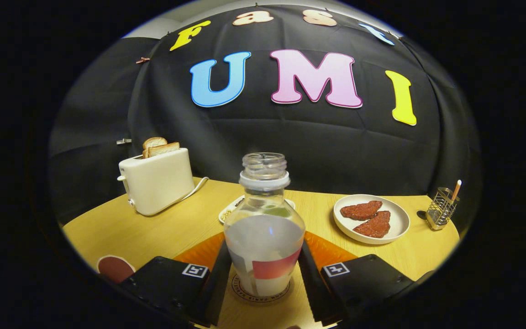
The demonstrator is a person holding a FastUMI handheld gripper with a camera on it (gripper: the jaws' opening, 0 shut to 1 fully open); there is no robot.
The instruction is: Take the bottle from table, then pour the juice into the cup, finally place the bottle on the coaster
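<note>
the gripper (263,274) holds an uncapped bottle (264,228) between both fingers, upright on the round coaster (260,292) at six o'clock. likely the final step; only release remains.

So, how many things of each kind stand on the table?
Bottle, between the gripper fingers: 1
Coaster: 1
Toaster: 1
Plates: 2
Wire holder: 1
Orange mat: 1
Total: 7
</note>
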